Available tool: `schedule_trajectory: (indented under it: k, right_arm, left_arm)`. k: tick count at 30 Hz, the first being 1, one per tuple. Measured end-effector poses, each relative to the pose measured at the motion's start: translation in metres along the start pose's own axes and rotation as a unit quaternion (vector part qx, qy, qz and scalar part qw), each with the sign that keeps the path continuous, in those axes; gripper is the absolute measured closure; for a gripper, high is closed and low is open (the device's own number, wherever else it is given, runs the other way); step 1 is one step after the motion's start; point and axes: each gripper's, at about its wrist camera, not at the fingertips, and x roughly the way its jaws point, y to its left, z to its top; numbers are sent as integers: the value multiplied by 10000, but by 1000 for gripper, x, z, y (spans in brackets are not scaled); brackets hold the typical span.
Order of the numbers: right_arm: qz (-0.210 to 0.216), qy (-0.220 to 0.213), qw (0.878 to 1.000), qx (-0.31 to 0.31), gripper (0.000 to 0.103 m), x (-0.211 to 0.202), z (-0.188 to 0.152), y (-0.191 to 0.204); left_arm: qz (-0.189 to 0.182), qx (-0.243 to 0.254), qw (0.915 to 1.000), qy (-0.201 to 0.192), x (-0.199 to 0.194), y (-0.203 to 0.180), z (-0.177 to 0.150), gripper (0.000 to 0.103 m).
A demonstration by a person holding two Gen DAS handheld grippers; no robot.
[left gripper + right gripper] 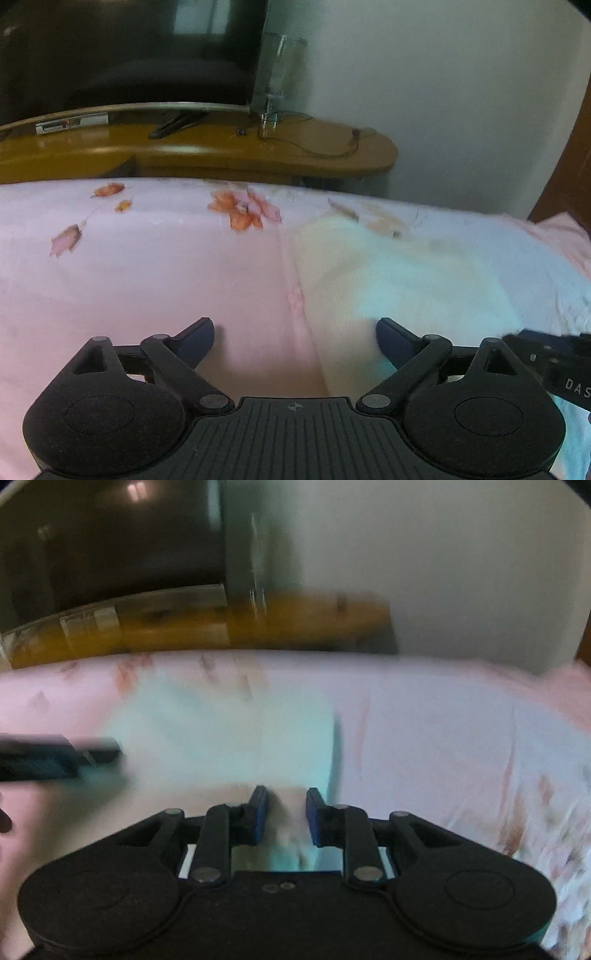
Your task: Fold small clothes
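left gripper (295,341) wide open, holds nothing, over pink sheet (129,277) | right gripper (284,814) narrow, garment (236,731) fold between pads, grip unclear, at 3 o'clock

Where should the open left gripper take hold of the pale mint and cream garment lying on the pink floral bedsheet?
Probably the near left edge of the pale mint and cream garment, where it lies flat on the pink floral bedsheet. That edge runs between the wide-open fingers of the left gripper, so come straight down from the near side. The right gripper has cloth between its fingers.
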Motion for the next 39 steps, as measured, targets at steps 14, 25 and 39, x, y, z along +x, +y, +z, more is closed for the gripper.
schedule_trajectory:
  k: [14, 25, 39]
  right_arm:
    - [-40, -104, 9998, 185, 65, 24, 14, -17]
    - [372, -566, 9960, 589, 47, -34, -2, -30]
    - [409, -289, 9966, 656, 47, -51, -16, -26]
  left_arm:
    - [214, 444, 9988, -56, 27, -16, 12, 8]
    - [222, 786, 9963, -274, -30, -20, 1, 8]
    - [172, 1027, 9944, -182, -62, -19, -26, 8]
